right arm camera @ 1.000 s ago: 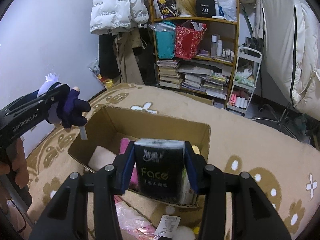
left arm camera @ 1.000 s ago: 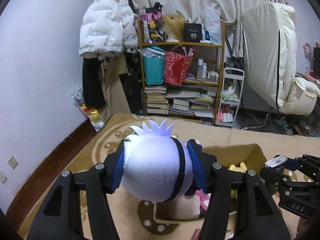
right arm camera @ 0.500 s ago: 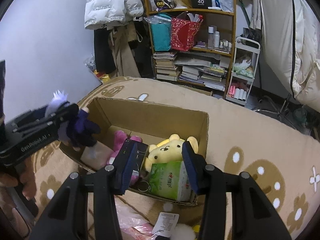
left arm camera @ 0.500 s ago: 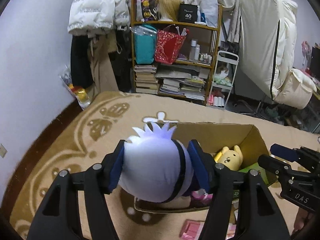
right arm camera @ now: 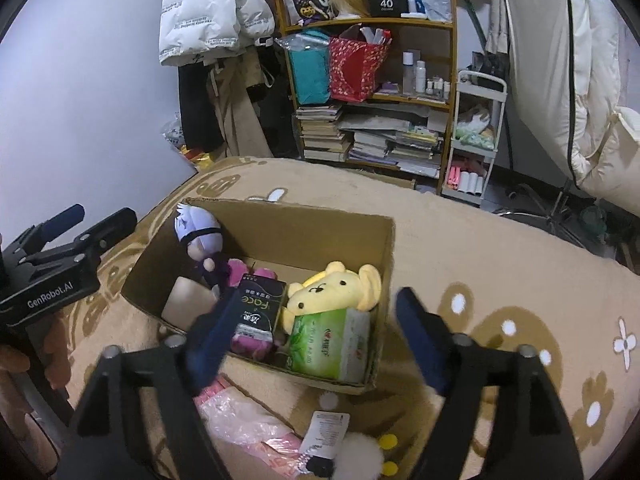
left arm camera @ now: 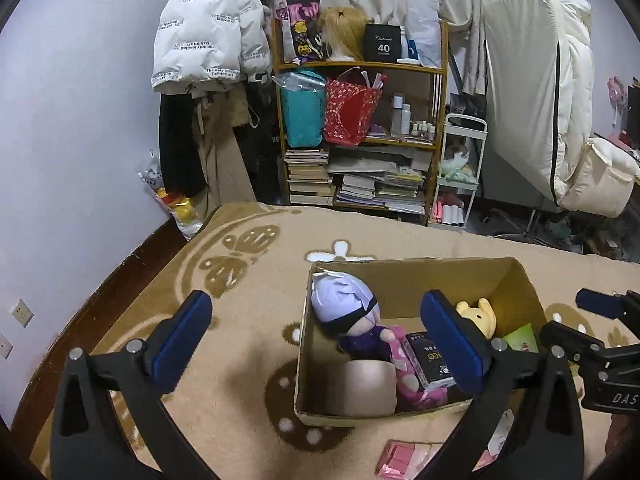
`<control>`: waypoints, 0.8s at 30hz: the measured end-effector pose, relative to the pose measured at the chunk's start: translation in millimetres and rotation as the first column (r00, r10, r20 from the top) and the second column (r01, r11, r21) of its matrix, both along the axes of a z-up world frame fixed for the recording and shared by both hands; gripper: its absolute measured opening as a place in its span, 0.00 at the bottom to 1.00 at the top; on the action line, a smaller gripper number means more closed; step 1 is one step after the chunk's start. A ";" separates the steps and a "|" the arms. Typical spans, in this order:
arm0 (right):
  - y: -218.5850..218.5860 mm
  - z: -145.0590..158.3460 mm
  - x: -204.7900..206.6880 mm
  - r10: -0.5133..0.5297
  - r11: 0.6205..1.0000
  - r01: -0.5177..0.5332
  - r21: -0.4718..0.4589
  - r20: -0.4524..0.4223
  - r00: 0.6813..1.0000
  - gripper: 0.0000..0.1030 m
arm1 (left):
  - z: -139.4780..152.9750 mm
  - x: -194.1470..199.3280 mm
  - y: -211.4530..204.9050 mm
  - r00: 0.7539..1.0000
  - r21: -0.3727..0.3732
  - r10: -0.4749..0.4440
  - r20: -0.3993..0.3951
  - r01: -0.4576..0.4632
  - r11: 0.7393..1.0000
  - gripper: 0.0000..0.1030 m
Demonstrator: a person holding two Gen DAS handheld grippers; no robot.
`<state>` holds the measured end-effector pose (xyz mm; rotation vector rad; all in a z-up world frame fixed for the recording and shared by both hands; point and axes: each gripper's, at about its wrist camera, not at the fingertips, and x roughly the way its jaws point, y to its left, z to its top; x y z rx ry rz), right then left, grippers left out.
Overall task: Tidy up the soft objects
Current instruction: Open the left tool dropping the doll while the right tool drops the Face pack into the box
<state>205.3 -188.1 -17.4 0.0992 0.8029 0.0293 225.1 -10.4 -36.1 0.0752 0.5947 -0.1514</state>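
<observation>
A cardboard box [left arm camera: 404,276] [right arm camera: 308,220] stands on the tan carpet. Inside lie a white-haired doll in purple clothes [left arm camera: 346,312] [right arm camera: 200,236], a yellow bear plush [right arm camera: 336,290] [left arm camera: 480,314], a black tissue pack [right arm camera: 256,312] [left arm camera: 430,358], a green tissue pack [right arm camera: 328,344], a pink plush [left arm camera: 412,384] and a beige cushion [left arm camera: 368,388]. My left gripper [left arm camera: 320,340] is open and empty above the box's near left side. My right gripper [right arm camera: 308,340] is open and empty above the box's near edge.
Pink plastic packs [right arm camera: 244,420] [left arm camera: 400,456], a paper tag [right arm camera: 324,432] and a white pompom [right arm camera: 356,456] lie on the carpet in front of the box. A cluttered bookshelf [left arm camera: 360,140], hanging coats [left arm camera: 208,40] and a white cart [left arm camera: 456,172] stand at the back.
My left gripper opened and dropped the white-haired doll into the box's far left corner. My right gripper released the black tissue pack into the box and opened wide.
</observation>
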 end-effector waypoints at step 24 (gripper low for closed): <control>-20.8 -8.3 -52.6 -0.066 0.995 0.065 0.074 0.005 0.998 1.00 | -1.1 -53.1 16.4 0.999 -0.094 0.002 -0.049 -0.007 0.996 1.00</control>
